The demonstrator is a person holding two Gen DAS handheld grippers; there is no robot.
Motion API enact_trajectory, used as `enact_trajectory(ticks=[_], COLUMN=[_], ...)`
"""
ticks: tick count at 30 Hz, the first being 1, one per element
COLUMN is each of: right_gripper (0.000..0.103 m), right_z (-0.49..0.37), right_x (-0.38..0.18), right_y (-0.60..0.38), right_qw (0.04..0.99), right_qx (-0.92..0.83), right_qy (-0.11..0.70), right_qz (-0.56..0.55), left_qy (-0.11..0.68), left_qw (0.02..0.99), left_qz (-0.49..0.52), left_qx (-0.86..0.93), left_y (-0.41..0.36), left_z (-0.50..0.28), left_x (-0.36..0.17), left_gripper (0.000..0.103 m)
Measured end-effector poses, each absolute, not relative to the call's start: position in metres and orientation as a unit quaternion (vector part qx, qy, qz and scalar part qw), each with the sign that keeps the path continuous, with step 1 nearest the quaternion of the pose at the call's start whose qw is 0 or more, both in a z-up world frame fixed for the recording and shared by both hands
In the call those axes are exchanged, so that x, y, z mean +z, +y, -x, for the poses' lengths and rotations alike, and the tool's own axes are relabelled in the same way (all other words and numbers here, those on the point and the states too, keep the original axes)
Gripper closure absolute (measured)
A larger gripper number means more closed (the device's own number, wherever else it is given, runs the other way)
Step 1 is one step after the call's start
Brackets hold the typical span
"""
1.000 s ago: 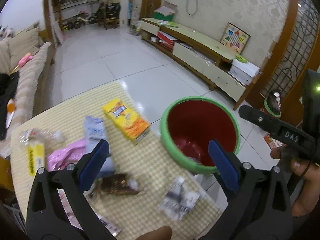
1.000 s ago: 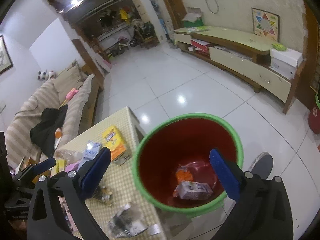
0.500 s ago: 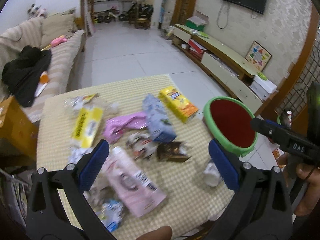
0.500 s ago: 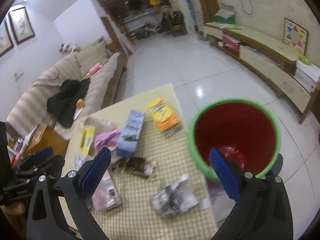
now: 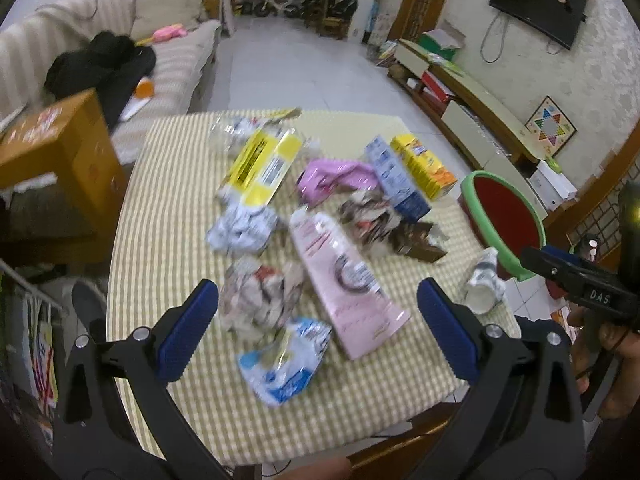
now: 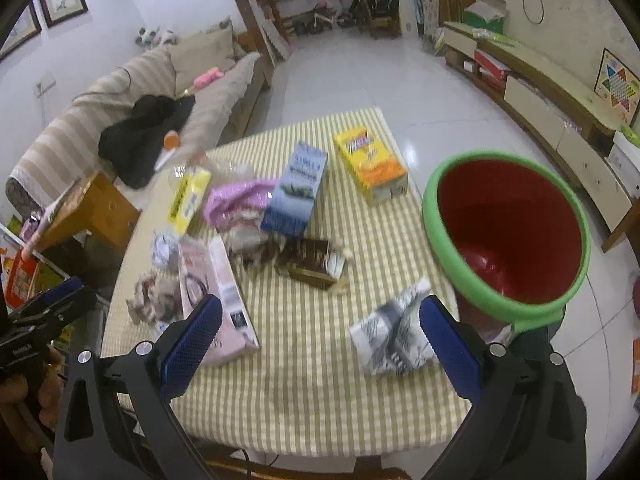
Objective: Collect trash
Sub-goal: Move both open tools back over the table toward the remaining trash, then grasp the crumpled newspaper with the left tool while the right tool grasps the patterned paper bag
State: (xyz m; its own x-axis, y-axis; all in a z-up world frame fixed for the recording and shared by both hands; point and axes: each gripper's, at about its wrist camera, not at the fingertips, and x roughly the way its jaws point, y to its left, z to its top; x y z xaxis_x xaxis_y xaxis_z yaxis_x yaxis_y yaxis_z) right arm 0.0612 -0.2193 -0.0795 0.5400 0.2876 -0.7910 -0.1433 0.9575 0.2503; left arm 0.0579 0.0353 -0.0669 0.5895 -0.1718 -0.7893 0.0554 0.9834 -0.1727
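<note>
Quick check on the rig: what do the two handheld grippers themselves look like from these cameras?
Both match: the left gripper and right gripper have black angular plastic arms with silver screws and blue textured pads on the fingers. Seen from the left camera, the right gripper's body carries white "DAS" lettering and a small lit yellow-green light. No sleeve is visible.

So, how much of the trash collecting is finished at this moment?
Little looks done: the bin shows only its red inside, and its bottom is mostly hidden. Nothing is in hand: the left gripper and right gripper are both open and empty. Left on the table: the yellow box, blue carton, pink pack, several wrappers.
</note>
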Motion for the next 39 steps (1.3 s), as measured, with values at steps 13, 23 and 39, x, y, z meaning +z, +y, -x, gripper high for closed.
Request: enact_trajectory(ticks=[13,23,39], right_gripper=[0.007,0.007,0.038], right_z=[-0.062,-0.075,-0.102], right_x=[-0.116,-0.152,-0.170], right_y=[-0.226,-0.236,-0.221], right_qw=[0.856,0.834,0.834], right_qx=[0.099,0.070,0.051], right_qy=[0.502,0.538,0.546], right_qz=[-0.081,-0.101,-0.061], left_qy=[0.490,0.506,0.541], left_qw=[0.866,0.859,0.837], left_qz=[0.088,0.078,0.078], left_qx=[-0.034,-0.023,-0.026], left_y=[0.053,0.062,0.077], left_z=[-0.058,-0.078,-0.113], left_x=[-0.111,-0.129,-0.170], left_gripper=[0.005,0.005,0.015])
